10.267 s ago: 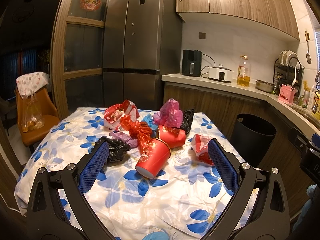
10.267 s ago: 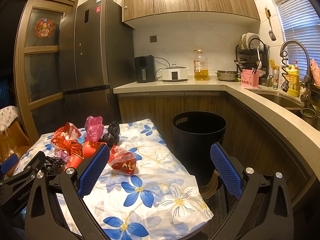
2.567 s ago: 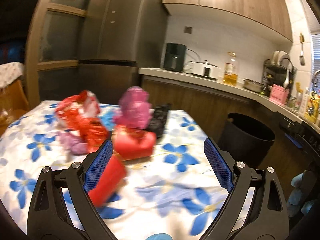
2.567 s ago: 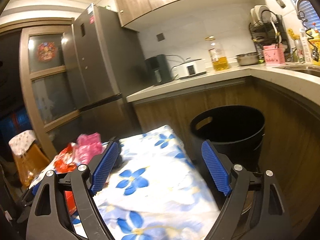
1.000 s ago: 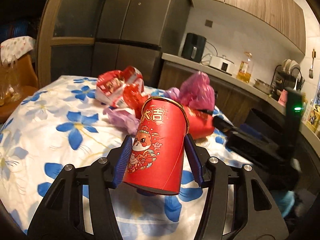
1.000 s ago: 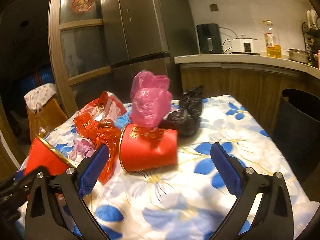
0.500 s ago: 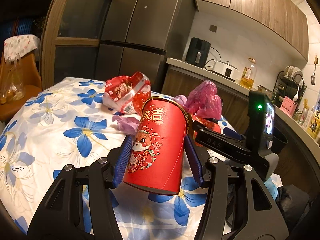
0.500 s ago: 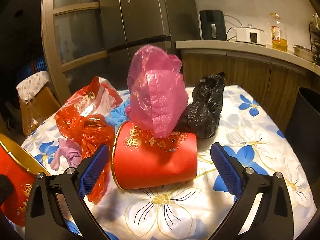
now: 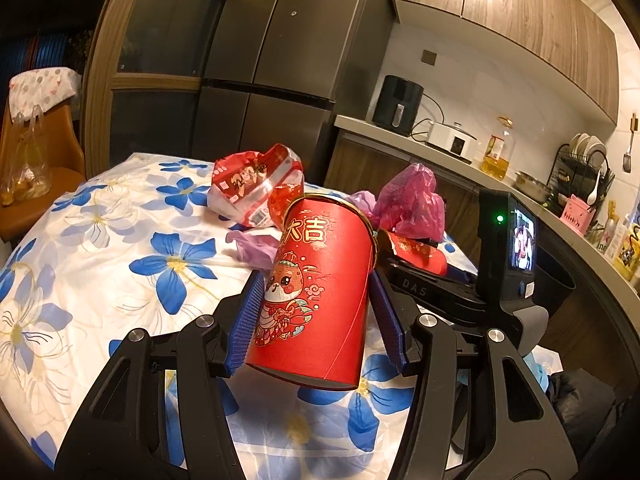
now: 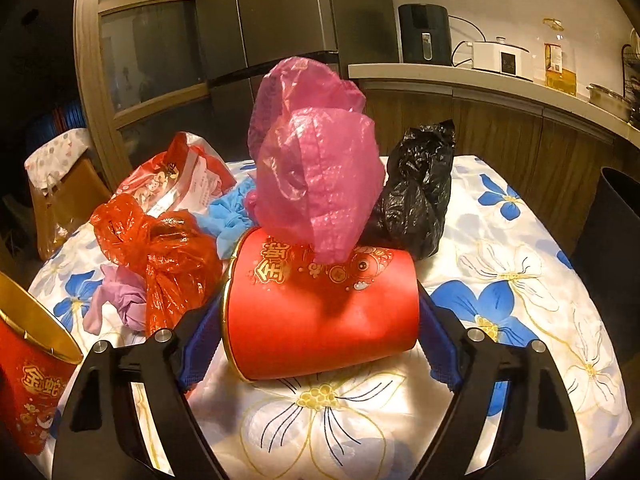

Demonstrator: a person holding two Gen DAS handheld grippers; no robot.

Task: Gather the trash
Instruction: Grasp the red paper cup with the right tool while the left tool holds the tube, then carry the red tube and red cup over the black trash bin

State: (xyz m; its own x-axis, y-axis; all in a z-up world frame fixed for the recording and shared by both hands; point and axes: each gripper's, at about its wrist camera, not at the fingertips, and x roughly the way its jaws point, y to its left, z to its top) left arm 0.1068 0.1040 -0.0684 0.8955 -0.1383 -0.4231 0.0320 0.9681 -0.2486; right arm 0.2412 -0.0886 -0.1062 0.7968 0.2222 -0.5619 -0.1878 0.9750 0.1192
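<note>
The left gripper [image 9: 316, 312] pinches an upright red cup [image 9: 320, 300]. The right gripper [image 10: 320, 334], jaws just closing, brackets a lying red cup [image 10: 320, 312] under the pink bag [image 10: 316, 176]; contact unclear, insides unseen.

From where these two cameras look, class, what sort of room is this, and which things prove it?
Most likely a home kitchen: a tall fridge, a worktop carrying small appliances, and a dish rack near the end of it.

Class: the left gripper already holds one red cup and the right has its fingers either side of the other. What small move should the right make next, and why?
Probably finish closing the right gripper on the lying cup. Its jaws have just been narrowing, with the cup between them on the tablecloth, not yet lifted.
</note>
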